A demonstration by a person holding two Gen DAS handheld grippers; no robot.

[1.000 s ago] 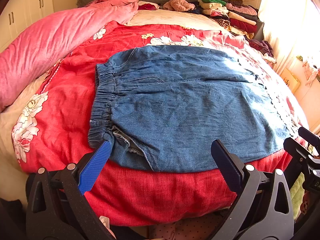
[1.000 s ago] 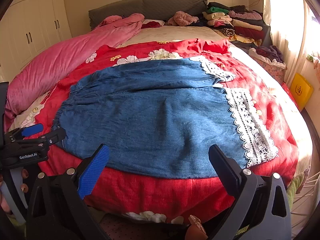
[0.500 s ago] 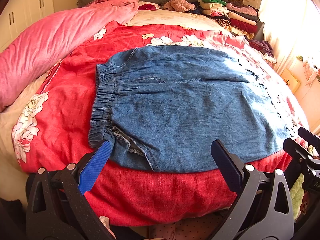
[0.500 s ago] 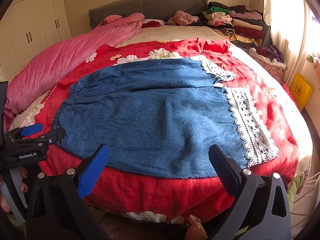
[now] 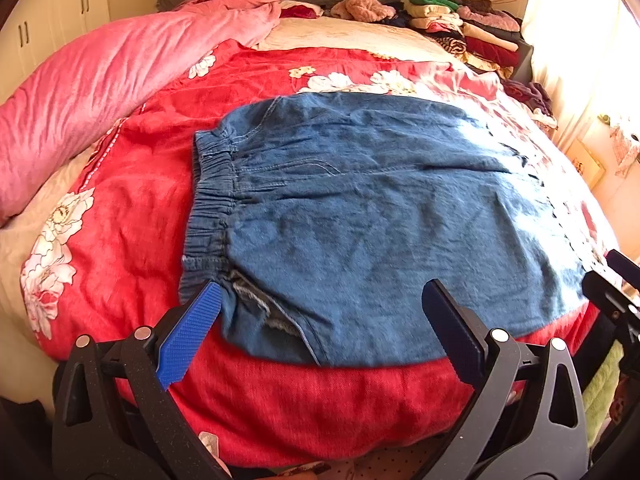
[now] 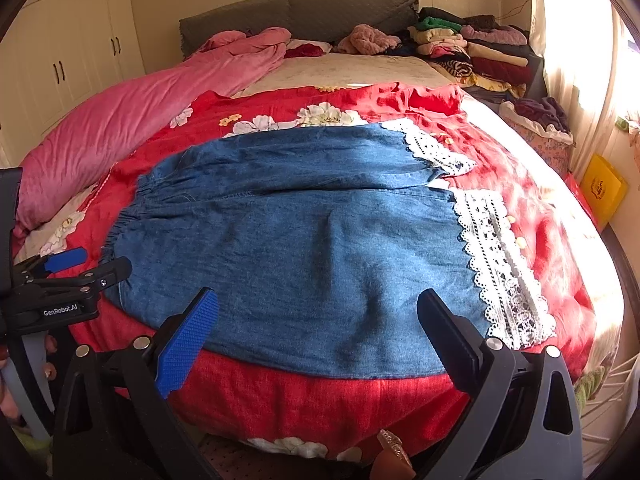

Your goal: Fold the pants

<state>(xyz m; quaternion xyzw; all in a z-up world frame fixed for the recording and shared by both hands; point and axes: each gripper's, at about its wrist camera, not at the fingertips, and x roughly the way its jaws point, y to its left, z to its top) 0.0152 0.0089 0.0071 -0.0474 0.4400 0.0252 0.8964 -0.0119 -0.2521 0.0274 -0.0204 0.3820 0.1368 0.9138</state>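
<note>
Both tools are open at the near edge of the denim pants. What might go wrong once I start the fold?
1. The blue denim pants lie on a soft red floral quilt; either open tool, left or right, might pinch quilt along with denim.
2. The white lace cuff looks loose and may snag.
3. The gathered elastic waistband may bunch, skewing the fold.

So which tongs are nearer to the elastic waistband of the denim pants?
Left. The left tongs hang open at the near corner of the waistband. The right tongs hang open further along the pants, toward the lace hems.
</note>
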